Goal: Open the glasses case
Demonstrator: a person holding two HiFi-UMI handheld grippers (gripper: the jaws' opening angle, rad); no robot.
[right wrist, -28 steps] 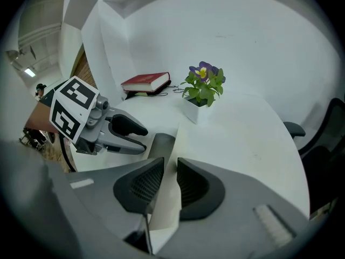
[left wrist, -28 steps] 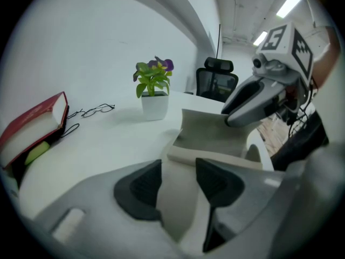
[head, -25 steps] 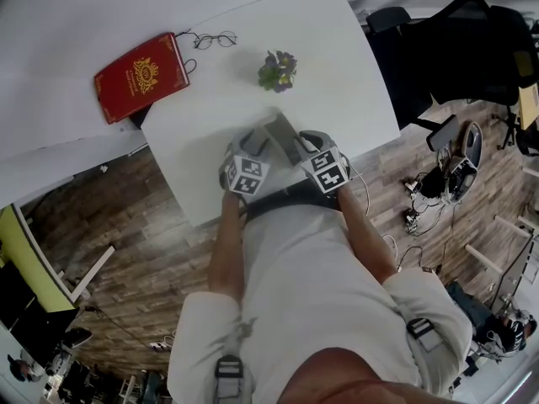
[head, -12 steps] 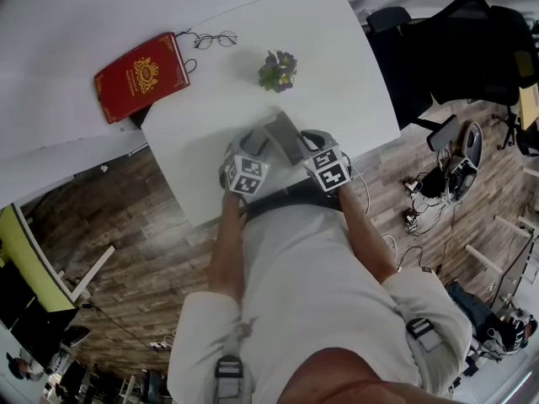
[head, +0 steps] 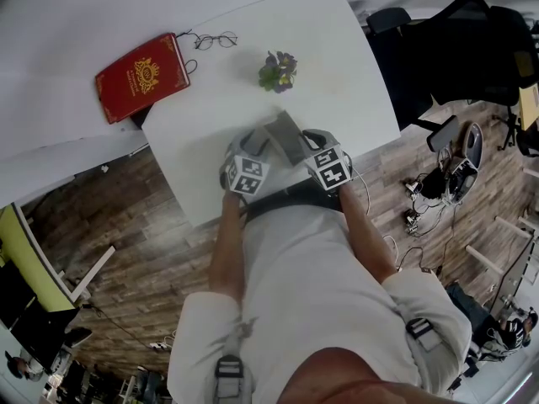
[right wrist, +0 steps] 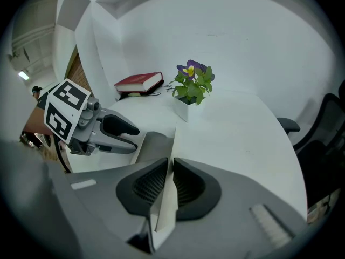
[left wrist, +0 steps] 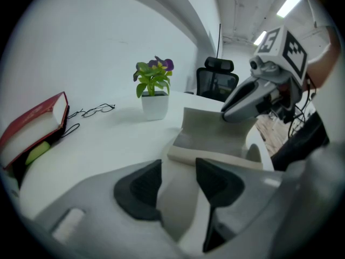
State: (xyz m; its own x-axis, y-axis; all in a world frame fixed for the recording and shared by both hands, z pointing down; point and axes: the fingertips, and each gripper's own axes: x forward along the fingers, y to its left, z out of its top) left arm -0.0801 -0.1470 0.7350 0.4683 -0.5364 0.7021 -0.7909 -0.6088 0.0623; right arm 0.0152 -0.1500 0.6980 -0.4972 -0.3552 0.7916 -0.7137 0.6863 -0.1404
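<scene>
Glasses case (head: 285,137): grey, on the white table (head: 337,49) near its front edge, between both grippers.
Lid (left wrist: 205,122): raised, standing up from the base.
Right gripper (right wrist: 167,182): jaws closed, pinching the lid's thin edge.
Left gripper (left wrist: 178,185): jaws set against the case's near end.
Potted plant (head: 277,71): behind the case, apart from it.
Red book (head: 141,76): far left corner.
Spectacles (head: 215,39): just beside the book.

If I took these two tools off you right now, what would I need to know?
Left hand-held gripper: shut on the near end of the grey folding glasses case, steadying it on the white table.
Right hand-held gripper: shut on the case's thin lid flap.
Done: lid lifted, standing roughly upright.
To do: probably fold it fully back, then let go.
</scene>
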